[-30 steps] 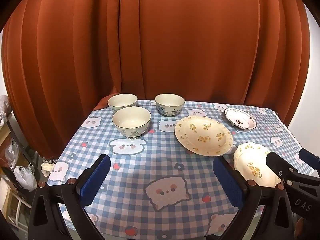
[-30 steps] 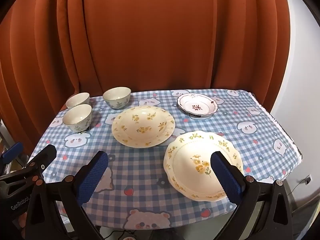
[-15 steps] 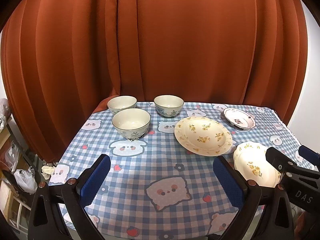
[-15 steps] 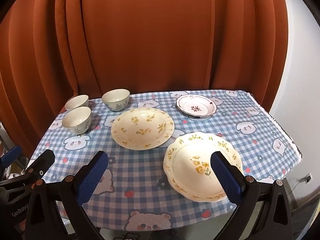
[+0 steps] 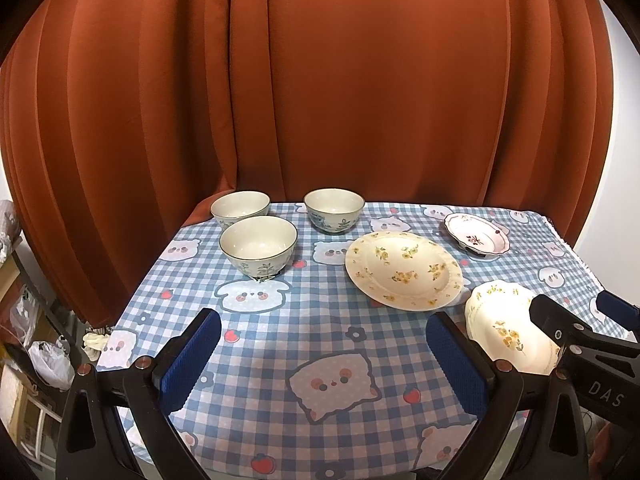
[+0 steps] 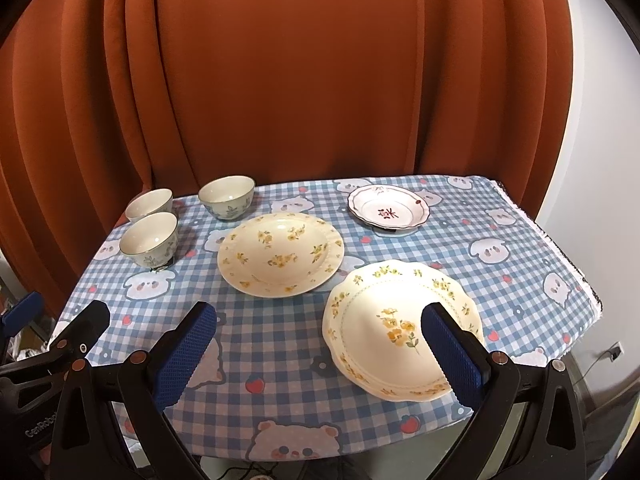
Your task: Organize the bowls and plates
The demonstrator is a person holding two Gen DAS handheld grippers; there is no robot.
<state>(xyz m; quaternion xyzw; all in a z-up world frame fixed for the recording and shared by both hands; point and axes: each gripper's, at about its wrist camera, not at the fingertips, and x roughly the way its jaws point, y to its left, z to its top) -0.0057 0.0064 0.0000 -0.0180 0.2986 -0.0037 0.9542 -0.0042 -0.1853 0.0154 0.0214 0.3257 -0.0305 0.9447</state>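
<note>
Left gripper [image 5: 320, 356]: jaws wide apart, empty, hovering over the near edge of the checked tablecloth [image 5: 320, 360]. Right gripper [image 6: 320, 354]: likewise spread and empty, its right pad in front of the scalloped plate [image 6: 384, 320].

We count three bowls [image 5: 258, 244] clustered at the far left, a round floral plate [image 6: 280, 254] mid-table and a small red-patterned dish [image 6: 388, 212] far right.

Risks, as we judge them: the scalloped plate sits near the table's front edge, so a clumsy rim pinch could tip it off; glazed rims may slip; bowls stand close enough to knock together.

Obscured: the scalloped plate's near rim, behind the pad; the small dish's underside support unclear.
</note>
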